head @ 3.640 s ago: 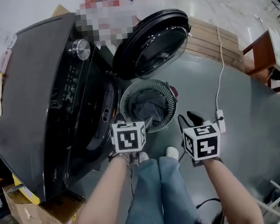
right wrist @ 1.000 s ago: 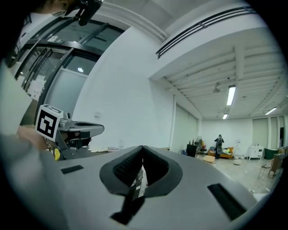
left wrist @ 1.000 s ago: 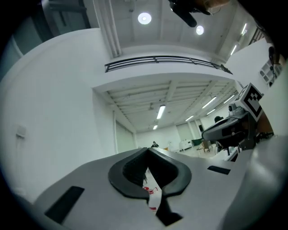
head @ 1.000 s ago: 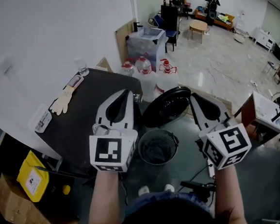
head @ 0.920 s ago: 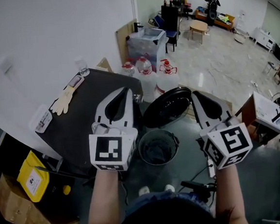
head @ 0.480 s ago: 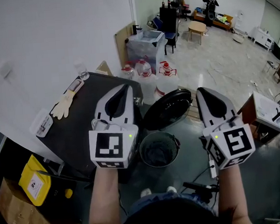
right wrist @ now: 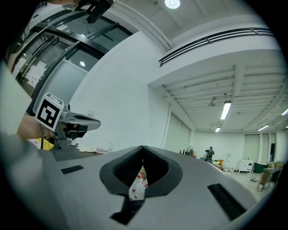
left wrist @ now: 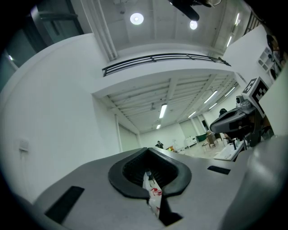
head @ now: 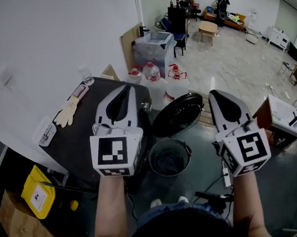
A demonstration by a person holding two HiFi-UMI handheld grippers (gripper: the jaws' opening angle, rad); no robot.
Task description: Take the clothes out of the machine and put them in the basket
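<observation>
Two grippers are raised side by side in the head view: left gripper (head: pixel 127 89) and right gripper (head: pixel 216 95), both pointing away from the person. Below and between them, the basket (head: pixel 153 159) stands on the floor with dark clothes (head: pixel 169 163) inside. The machine (head: pixel 75 134) is at the left, its door (head: pixel 182 115) swung open just above the basket.

Left gripper view: the jaws meet at the tips, with nothing clamped between them.

Right gripper view: the jaws are fully closed and empty.
</observation>
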